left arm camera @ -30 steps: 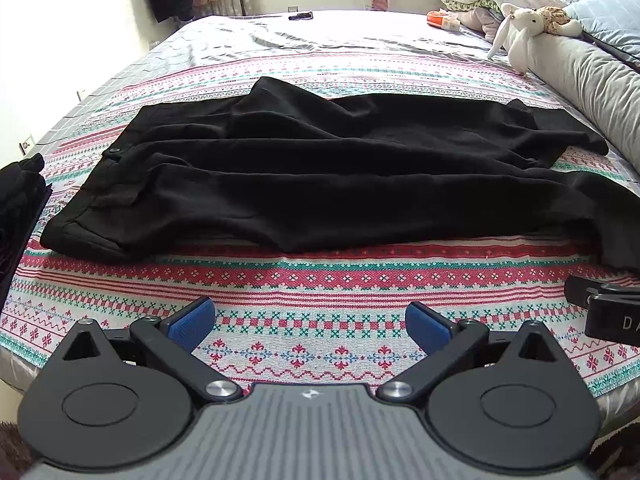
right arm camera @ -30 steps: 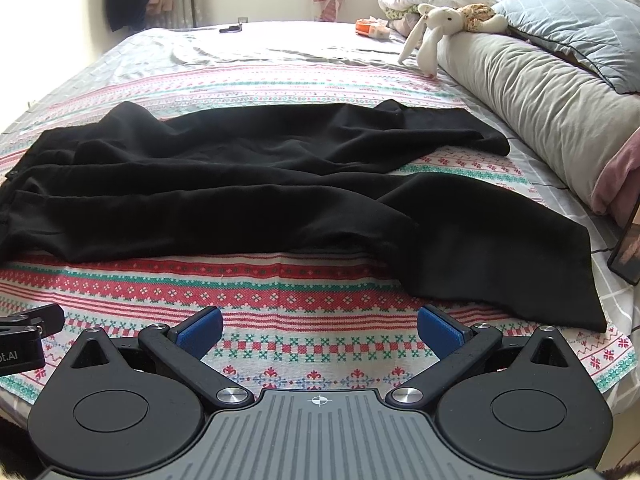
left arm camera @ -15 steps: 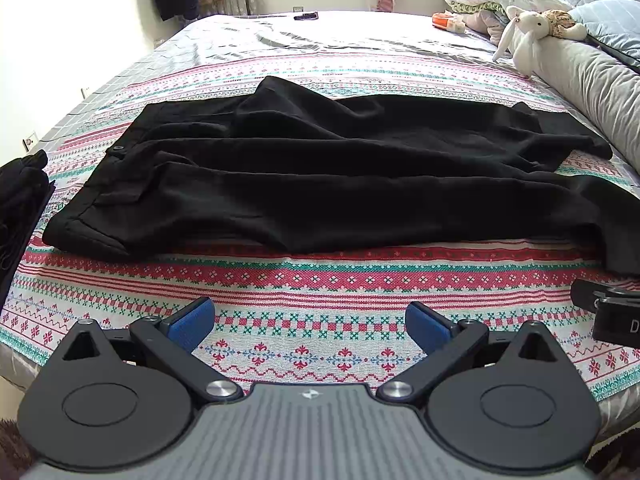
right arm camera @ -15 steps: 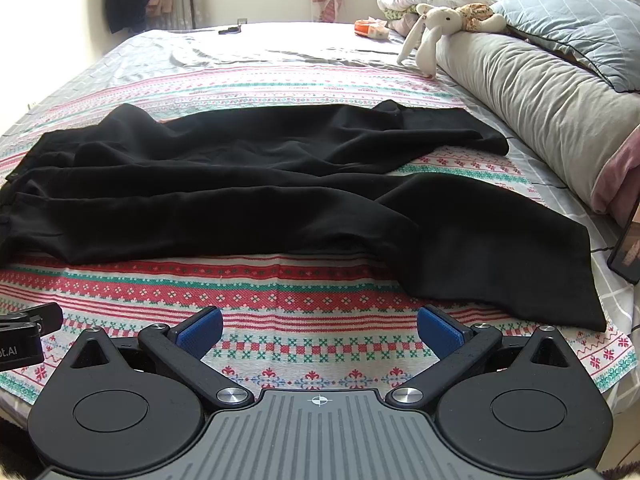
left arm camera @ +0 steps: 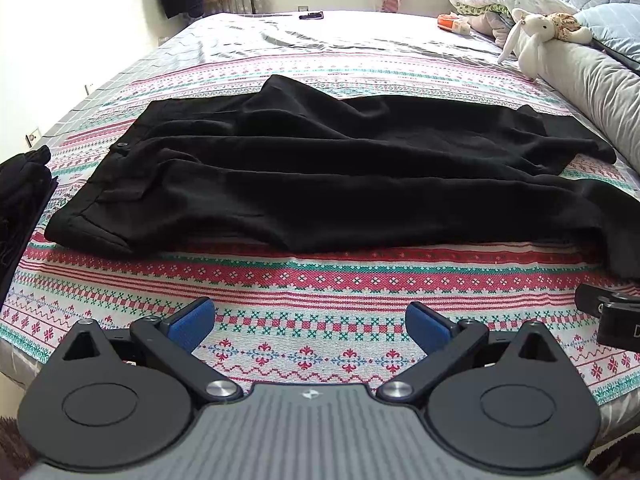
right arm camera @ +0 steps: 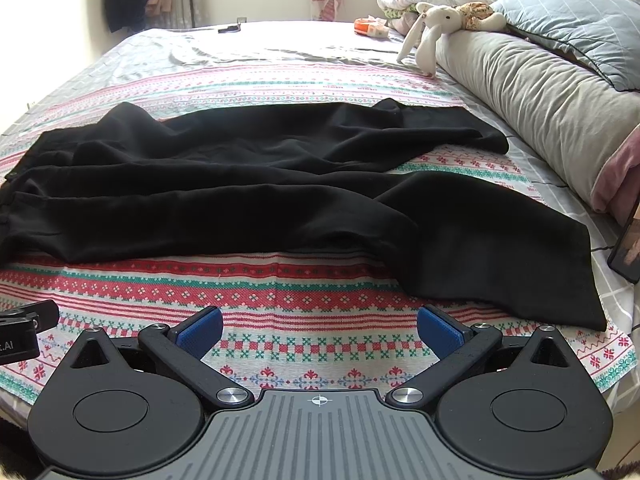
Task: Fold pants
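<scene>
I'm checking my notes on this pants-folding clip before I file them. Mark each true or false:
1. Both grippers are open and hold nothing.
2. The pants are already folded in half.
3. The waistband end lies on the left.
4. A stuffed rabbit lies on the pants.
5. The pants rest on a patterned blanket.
1. True. The left gripper and right gripper both have their fingers spread, with only blanket between them.
2. False. The black pants lie spread full length, the two legs apart at the hems.
3. True. The waistband is at the left.
4. False. The stuffed rabbit rests on the grey pillow, apart from the pants.
5. True. The patterned blanket lies under them.
</scene>
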A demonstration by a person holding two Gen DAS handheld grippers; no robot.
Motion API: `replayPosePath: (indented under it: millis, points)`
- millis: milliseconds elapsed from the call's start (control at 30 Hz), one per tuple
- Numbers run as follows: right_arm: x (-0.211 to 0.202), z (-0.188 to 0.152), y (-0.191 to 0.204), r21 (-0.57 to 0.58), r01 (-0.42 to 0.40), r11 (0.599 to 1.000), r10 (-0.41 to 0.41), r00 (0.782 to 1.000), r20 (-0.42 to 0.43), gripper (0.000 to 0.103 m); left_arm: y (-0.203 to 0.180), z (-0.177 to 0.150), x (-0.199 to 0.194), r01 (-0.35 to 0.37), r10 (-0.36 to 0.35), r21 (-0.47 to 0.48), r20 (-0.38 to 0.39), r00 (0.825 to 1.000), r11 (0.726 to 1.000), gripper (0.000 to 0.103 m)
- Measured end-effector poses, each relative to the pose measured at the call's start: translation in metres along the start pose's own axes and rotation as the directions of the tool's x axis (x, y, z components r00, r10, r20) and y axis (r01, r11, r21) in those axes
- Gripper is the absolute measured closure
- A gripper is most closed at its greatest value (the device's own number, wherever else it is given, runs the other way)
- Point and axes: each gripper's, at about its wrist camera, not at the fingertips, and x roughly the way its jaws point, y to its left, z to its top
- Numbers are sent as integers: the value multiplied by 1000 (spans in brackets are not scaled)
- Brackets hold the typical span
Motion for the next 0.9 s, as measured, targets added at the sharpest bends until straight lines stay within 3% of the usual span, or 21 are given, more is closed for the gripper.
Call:
replayPosePath:
  millis: [533, 900]
  points:
    - [2, -1, -1, 1, -1, 1000, 1, 1000, -10, 0, 3, 0, 0, -7, 7, -18, -4, 1000, 1000, 0]
    - [11, 5, 1, 6, -12, 1000, 12, 1000, -12, 0, 16, 4, 1, -47, 50, -39, 53, 997, 998, 0]
